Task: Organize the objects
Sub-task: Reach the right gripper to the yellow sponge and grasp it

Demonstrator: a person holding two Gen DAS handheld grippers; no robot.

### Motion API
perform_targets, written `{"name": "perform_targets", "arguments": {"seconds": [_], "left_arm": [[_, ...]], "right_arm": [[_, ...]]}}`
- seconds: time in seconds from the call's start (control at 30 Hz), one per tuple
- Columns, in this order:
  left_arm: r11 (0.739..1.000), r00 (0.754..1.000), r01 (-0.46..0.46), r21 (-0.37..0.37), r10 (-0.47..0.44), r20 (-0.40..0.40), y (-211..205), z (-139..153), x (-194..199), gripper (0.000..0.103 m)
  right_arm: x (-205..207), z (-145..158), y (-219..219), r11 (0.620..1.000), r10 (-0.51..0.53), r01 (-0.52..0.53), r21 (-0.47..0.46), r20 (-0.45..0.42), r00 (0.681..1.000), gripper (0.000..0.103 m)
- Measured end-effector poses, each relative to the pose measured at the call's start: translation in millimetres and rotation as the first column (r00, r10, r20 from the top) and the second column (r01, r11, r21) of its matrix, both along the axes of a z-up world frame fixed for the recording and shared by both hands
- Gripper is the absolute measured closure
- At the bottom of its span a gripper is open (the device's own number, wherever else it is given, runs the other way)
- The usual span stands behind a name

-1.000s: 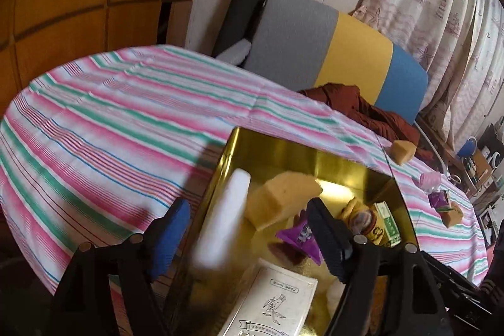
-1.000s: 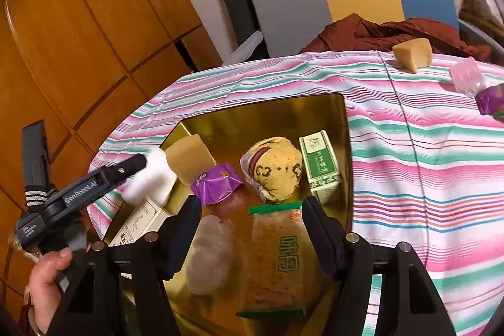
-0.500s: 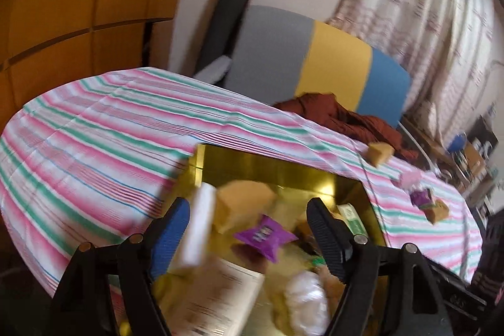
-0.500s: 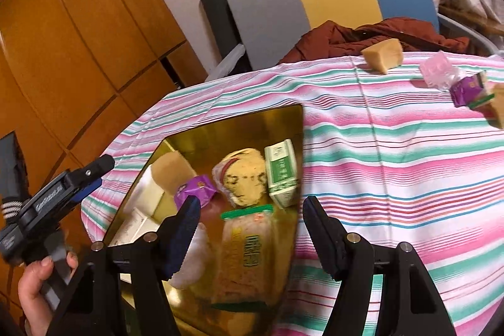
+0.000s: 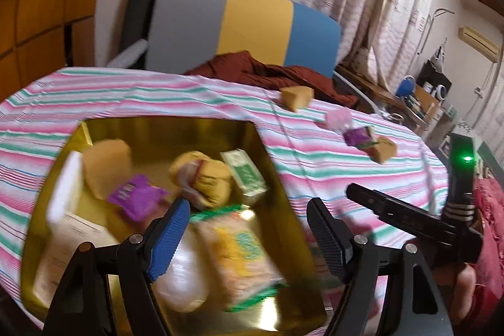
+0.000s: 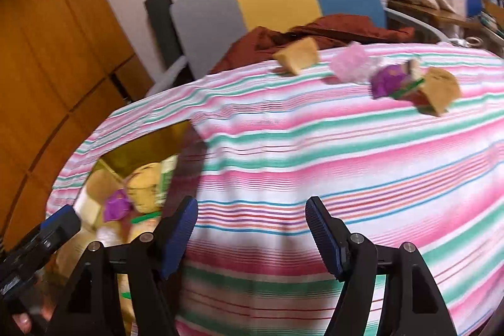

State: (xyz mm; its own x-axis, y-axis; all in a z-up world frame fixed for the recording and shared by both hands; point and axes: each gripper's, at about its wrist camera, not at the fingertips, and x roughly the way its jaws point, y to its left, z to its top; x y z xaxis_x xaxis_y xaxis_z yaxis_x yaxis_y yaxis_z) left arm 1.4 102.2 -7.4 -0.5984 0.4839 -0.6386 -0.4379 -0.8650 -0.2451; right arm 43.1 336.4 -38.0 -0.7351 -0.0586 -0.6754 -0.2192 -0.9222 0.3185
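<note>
Several packaged snacks sit in the gold tin (image 5: 151,128) at the left of the striped tabletop (image 6: 315,153); four more lie loose at its far right: a tan block (image 6: 297,55), pink packet (image 6: 351,62), purple packet (image 6: 389,81) and tan wrapped piece (image 6: 439,88). My left claw (image 5: 249,235) hangs spread wide above the tin, gripping nothing. My right claw (image 6: 252,232) is equally spread and bare over open cloth.

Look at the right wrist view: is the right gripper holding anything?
No: the right gripper is open and empty, with only the striped tablecloth visible between its fingers.
</note>
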Motion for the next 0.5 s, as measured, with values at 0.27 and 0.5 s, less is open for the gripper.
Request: {"name": "perform_targets", "arguments": {"seconds": [0.27, 0.5], "left_arm": [[0.987, 0.988, 0.156, -0.042, -0.156, 0.000, 64.3, 0.3, 23.9, 0.025], [0.968, 0.969, 0.244, -0.066, -0.242, 0.041, 107.3, -12.6, 30.5, 0.025]], "right_arm": [[8.0, -18.0, 49.0, 0.996, -0.080, 0.078, 0.036, 0.044, 0.996, 0.030], [15.0, -21.6, 102.1, 0.980, -0.185, 0.181, 0.085, 0.043, 0.982, 0.023]]}}
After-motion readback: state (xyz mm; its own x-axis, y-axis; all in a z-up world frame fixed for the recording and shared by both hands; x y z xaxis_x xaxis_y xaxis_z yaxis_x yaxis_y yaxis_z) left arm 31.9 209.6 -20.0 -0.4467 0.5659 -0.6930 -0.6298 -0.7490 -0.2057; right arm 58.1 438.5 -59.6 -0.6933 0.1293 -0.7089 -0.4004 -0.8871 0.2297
